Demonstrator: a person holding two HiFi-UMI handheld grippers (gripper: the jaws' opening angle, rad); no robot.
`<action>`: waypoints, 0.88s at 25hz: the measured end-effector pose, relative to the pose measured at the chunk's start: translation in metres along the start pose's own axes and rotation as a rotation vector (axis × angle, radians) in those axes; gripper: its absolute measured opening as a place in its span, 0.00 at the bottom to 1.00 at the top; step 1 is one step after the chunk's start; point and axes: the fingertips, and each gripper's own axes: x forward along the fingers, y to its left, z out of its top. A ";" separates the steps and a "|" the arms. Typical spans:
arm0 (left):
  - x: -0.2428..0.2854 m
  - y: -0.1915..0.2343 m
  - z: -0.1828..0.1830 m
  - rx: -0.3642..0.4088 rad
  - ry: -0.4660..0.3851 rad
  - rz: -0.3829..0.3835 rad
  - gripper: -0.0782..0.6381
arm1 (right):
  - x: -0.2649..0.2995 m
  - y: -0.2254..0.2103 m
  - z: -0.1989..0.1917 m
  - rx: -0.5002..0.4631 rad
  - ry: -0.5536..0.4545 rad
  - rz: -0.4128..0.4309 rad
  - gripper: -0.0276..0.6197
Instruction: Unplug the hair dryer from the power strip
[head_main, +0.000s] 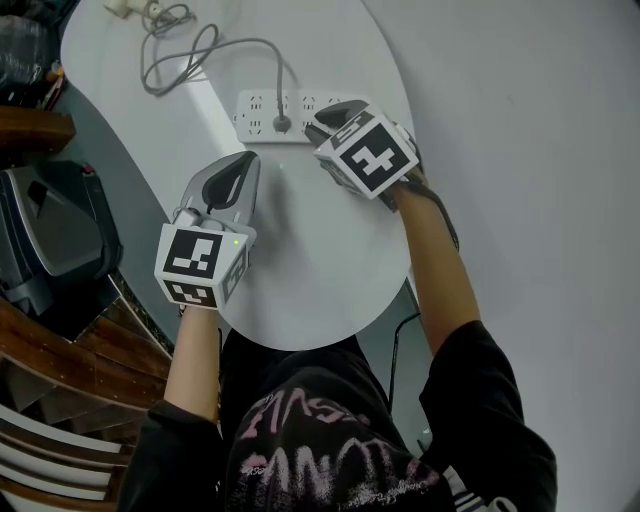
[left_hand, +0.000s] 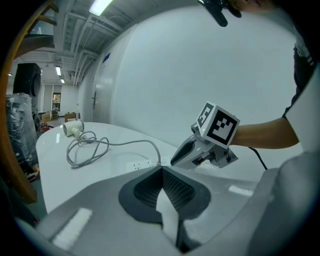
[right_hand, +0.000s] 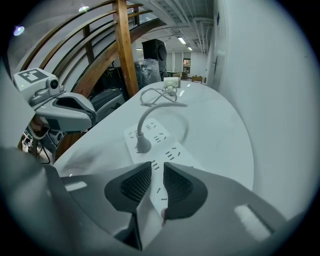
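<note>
White strip (plug in) near table edge

Desk: white, glossy, oval top. Four things on it.
- Power strip: white, lies flat. One end is directly under the right fingers, and the rest runs straight ahead of them. It's also just past the tips of the left fingers.
- Plug: grey, seated in the strip just ahead of the right fingers, slightly left of their line.
- Cable: grey, arcs off the plug away from both sets of fingers and ends in loose loops on the desk.
- Hair dryer: white, at the far end, well beyond both sets of fingers, next to the loops.
</note>
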 end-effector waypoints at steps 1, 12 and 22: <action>0.003 0.001 0.002 0.008 0.002 -0.003 0.11 | 0.000 0.000 0.000 -0.002 -0.001 -0.001 0.20; 0.038 0.003 0.016 0.116 0.068 -0.041 0.24 | -0.002 0.000 0.001 0.001 -0.018 0.007 0.20; 0.075 -0.002 0.006 0.201 0.093 -0.070 0.33 | -0.003 -0.003 0.001 -0.010 -0.023 0.015 0.17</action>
